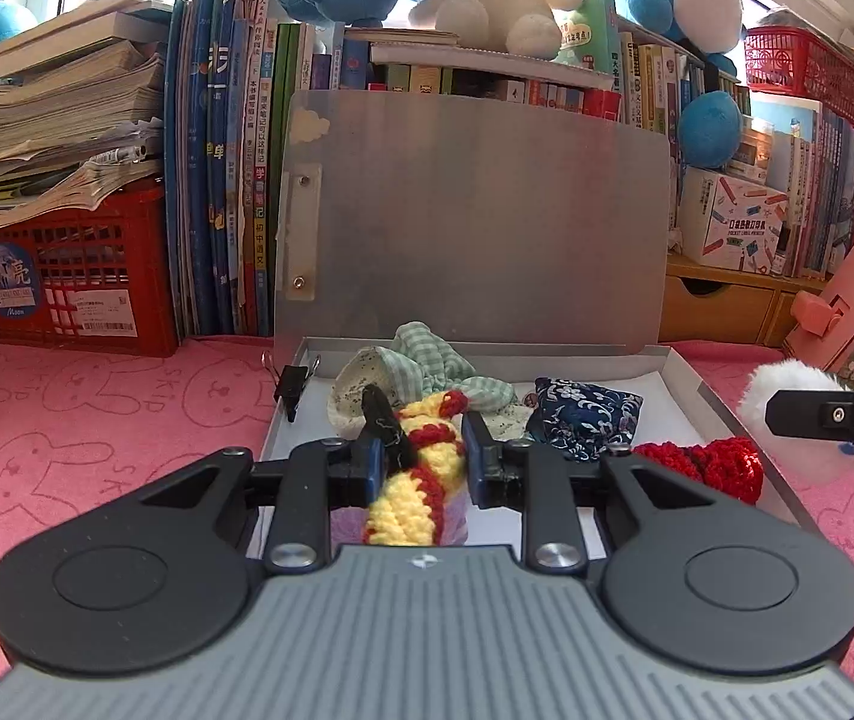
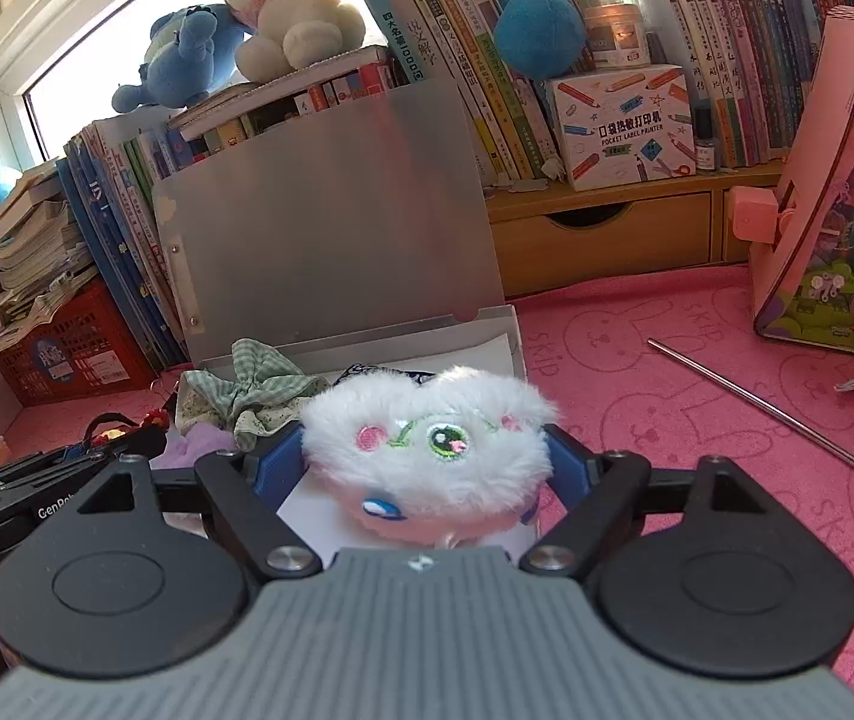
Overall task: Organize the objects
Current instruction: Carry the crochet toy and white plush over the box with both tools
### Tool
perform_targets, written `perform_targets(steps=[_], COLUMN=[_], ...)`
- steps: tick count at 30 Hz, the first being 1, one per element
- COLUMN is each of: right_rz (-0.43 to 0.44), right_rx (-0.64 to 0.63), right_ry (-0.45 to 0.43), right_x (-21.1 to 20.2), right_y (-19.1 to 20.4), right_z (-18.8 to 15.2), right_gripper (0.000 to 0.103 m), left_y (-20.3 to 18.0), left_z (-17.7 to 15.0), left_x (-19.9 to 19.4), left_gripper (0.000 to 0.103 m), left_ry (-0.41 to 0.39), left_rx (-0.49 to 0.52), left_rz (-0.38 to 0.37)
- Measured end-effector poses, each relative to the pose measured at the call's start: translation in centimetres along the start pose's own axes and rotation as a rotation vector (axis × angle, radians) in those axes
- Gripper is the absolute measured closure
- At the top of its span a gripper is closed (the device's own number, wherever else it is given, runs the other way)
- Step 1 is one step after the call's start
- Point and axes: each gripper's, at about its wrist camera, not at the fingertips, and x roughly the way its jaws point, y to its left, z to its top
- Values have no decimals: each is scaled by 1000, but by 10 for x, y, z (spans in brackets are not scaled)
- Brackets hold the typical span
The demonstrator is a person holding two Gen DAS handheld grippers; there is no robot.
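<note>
My left gripper is shut on a yellow and red crocheted piece with a black clip on it. It hovers over the near end of an open metal box, whose lid stands upright. Inside lie a green gingham scrunchie, a navy floral pouch and a red crocheted piece. My right gripper is shut on a white fluffy plush with an embroidered eye, above the box's front right part. The plush also shows at the right edge of the left wrist view.
A black binder clip sits on the box's left rim. Behind stand a red crate, rows of books, plush toys and a wooden drawer unit. A pink toy box and a metal rod are on the pink mat to the right.
</note>
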Motion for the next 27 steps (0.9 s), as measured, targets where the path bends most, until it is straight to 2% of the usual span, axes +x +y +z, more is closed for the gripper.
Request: perform_targets(steps=[16, 27], right_rz=[-36, -66], right_rx=[56, 38], right_ry=[53, 77], right_x=[62, 89], right_y=[-3, -7], right_z=[25, 16], right_gripper=[20, 20], left_y=[13, 20], left_z=[6, 1], left_x=[48, 66], left_gripper=[73, 73], left_ry=[7, 48], left_rx=[24, 19], left_rz=[33, 43])
